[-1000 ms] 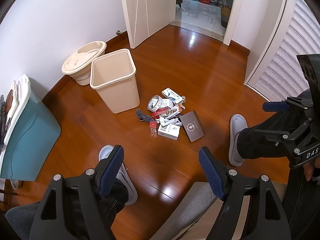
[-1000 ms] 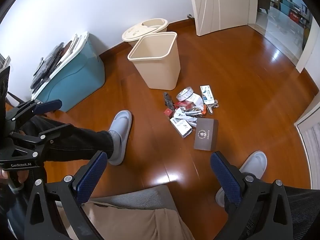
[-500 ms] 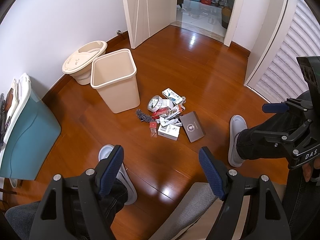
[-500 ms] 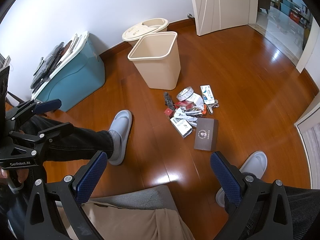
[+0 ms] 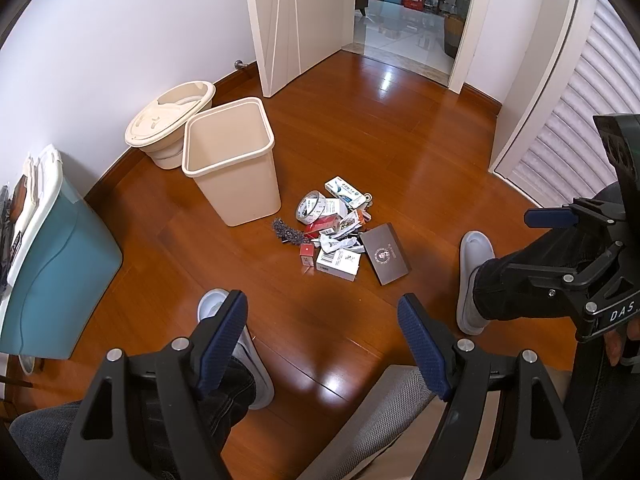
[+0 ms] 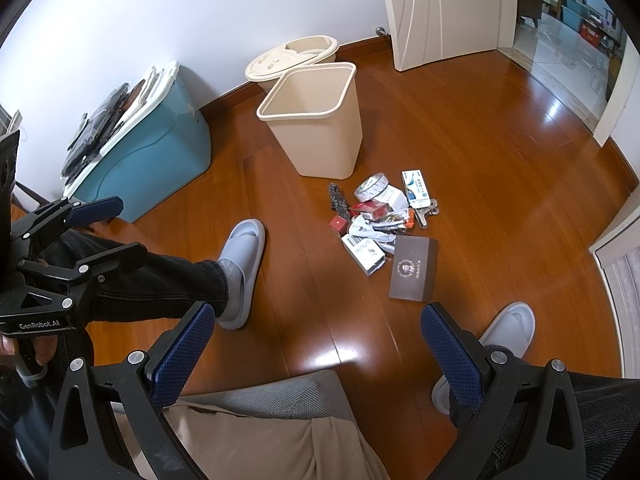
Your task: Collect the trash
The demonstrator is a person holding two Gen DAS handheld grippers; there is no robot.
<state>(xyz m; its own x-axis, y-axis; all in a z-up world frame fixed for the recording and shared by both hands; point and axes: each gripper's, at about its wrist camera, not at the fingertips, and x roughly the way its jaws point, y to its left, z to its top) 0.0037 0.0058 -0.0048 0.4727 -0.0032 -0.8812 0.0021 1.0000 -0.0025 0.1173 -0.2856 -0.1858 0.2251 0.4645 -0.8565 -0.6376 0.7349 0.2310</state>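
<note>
- left gripper [image 5: 322, 320] is hanging with jaws spread wide, gripping nothing; right gripper [image 6: 316, 332] is doing the same, wide and empty
- trash pile [image 5: 338, 226] is lying on the wood floor [image 5: 400, 152], ahead of and below both grippers, well apart from each; nothing is being touched yet
- beige bin [image 5: 232, 160] is standing upright and open-topped just beside the pile, on its left-far side; looking empty from both views
- dark flat box [image 6: 414, 268] is sitting at the pile's near-right edge; long axis is running roughly away from the right gripper, so its jaws are already spanning the short side
- judgement: right gripper is sitting nearer that box; left is better lined up on the white carton [image 5: 338, 264]
- risk: box is lying flat; fingers [image 6: 452, 348] may be skidding on the floor
</note>
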